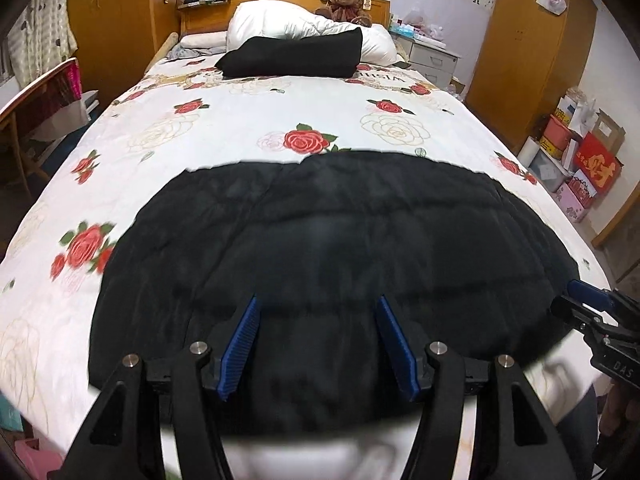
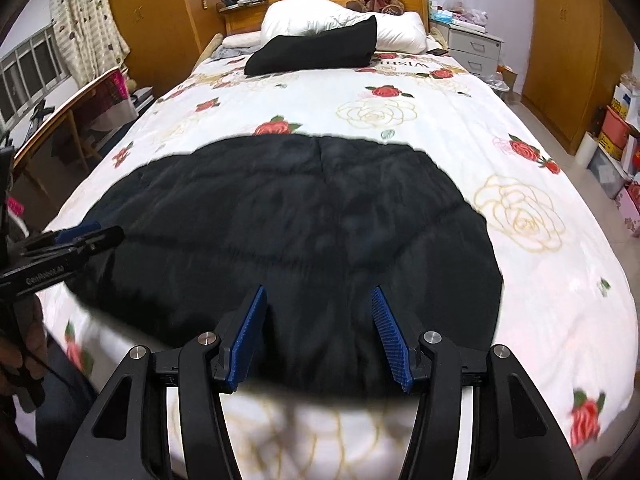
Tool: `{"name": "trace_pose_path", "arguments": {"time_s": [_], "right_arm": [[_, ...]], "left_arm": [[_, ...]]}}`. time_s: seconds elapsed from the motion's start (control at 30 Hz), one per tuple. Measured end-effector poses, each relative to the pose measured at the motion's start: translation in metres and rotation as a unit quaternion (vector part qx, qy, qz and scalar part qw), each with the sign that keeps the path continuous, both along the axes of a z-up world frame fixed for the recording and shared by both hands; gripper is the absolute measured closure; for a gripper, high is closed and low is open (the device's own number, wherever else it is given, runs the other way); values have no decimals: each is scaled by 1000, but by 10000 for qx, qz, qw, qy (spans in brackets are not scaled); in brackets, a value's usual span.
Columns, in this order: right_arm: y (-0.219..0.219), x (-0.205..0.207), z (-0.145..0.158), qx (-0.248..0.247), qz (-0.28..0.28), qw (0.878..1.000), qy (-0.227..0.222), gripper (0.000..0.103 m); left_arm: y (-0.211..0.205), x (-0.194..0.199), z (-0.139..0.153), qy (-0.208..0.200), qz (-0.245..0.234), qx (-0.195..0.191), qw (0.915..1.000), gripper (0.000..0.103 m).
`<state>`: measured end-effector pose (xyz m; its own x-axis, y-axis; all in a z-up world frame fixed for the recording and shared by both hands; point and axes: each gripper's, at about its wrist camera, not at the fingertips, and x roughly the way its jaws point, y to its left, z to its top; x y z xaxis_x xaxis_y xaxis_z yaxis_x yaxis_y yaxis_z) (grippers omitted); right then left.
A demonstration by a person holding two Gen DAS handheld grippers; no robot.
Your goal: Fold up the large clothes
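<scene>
Bedroom with wood closets all around, and a big bed (image 1: pixel 240 128) with a rose cover fills both views; a teddy (image 1: pixel 346 0) sits at the far end by a white pillow (image 1: pixel 280 20), and a black folded pile (image 1: pixel 292 56) leans on that pillow; the thing I must fold is the black puffy coat (image 1: pixel 328 256), spread flat on the near end of the bed, its near edge close to the bed's edge; my left gripper (image 1: pixel 318 346) hangs over the coat's near part with its blue pads wide apart and nothing between them; my right gripper (image 2: pixel 320 336) is the same, wide apart, holding nothing, over the near right part of the coat (image 2: pixel 288 216); I think I am about to grab the near edge; what could go wrong is this: the coat looks thick and slippery, so if I pinch only the top layer the rest may sag and the fold will come out crooked; if one side lifts higher than the other, the coat may twist; if I pinch too deep I might grab the cover too and drag it along; the near edge could also slide off the bed if I pull toward me.
</scene>
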<state>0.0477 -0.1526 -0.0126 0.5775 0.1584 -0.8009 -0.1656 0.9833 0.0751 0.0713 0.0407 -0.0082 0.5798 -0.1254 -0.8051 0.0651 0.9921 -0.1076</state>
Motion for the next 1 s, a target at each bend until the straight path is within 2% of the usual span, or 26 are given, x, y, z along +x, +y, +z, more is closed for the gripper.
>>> {"name": "trace_pose_path", "arguments": {"time_s": [0.2, 0.37, 0.7, 1.0], "right_arm": [[-1, -44, 12, 41, 75, 10000, -44, 47], [2, -69, 26, 33, 109, 9997, -209, 47], [15, -78, 29, -48, 232, 9993, -299, 47], [14, -82, 27, -40, 199, 9995, -256, 47]], "left_arm": [[2, -52, 14, -40, 152, -143, 9998, 40], [-5, -82, 28, -189, 115, -44, 9997, 40], [-5, -101, 34, -309, 191, -78, 9993, 38], [-5, -102, 31, -256, 229, -31, 9994, 37]]}}
